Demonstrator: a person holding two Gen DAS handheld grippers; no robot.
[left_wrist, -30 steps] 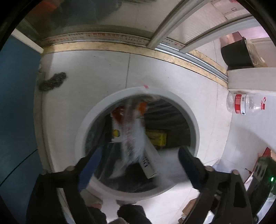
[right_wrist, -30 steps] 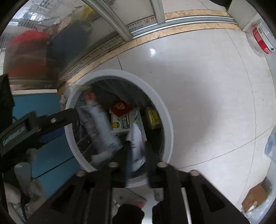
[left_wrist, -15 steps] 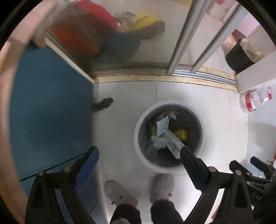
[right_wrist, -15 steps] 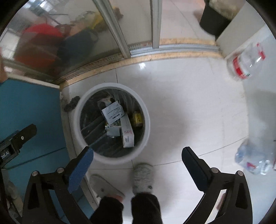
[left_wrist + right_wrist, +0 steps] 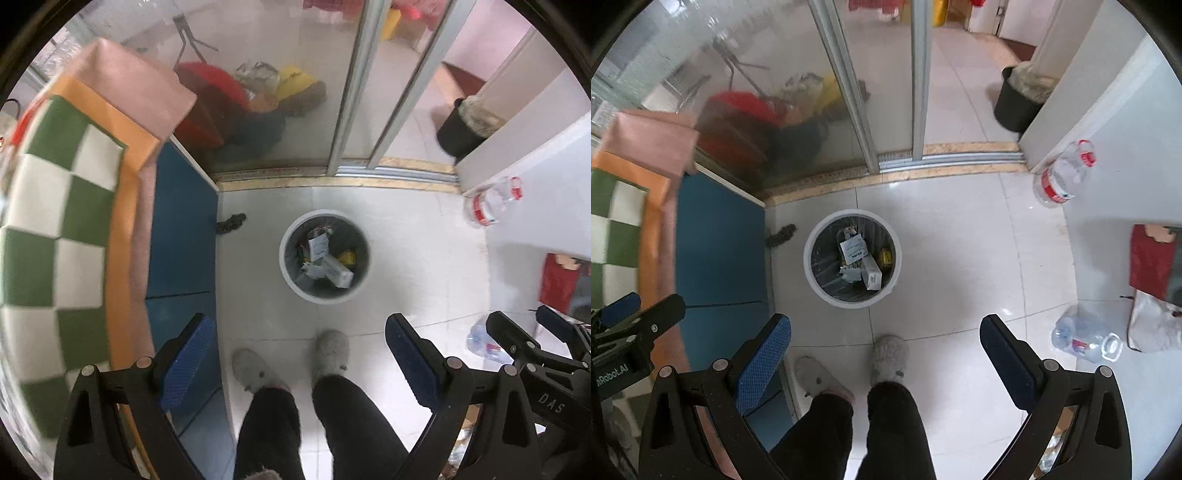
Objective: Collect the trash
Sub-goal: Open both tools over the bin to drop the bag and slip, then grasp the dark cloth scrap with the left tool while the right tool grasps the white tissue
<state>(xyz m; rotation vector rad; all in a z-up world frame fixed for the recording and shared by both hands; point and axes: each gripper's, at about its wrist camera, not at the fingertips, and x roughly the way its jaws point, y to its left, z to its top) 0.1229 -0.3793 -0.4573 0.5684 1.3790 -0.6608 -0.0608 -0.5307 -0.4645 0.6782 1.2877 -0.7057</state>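
The white tiled floor (image 5: pixel 406 229) fills the middle of both views. A blue cabinet (image 5: pixel 181 236) stands along the left side, and over it, at the far left of the frame, hangs a checked green-and-white cloth (image 5: pixel 55 229) with orange and pink borders. Glass sliding doors (image 5: pixel 849 92) cross the top of the frame, with red and yellow bundles blurred behind them. A black pot (image 5: pixel 1015 99) sits at upper right, beyond the door track.

The bin (image 5: pixel 295 284), round and white-rimmed, stands on the floor at centre frame in both views, just right of the cabinet. Inside it lie the trash: a white box (image 5: pixel 871 273), a white paper packet (image 5: pixel 853 248) and a small yellow item (image 5: pixel 348 257), with other scraps too small to tell.

The left gripper (image 5: pixel 295 354) and the right gripper (image 5: pixel 886 349) sit at the bottom of their views, high above the bin, each with its jaws spread wide and nothing between the blue pads (image 5: pixel 188 362).

Below the bin, two grey slippers (image 5: pixel 890 354) and dark trouser legs show at bottom centre. A clear bottle (image 5: pixel 1060 177) with a red label leans at the right wall; another bottle (image 5: pixel 1086 338) lies on the floor at lower right. A small dark scrubber (image 5: pixel 231 223) lies by the cabinet's corner, left of the bin.
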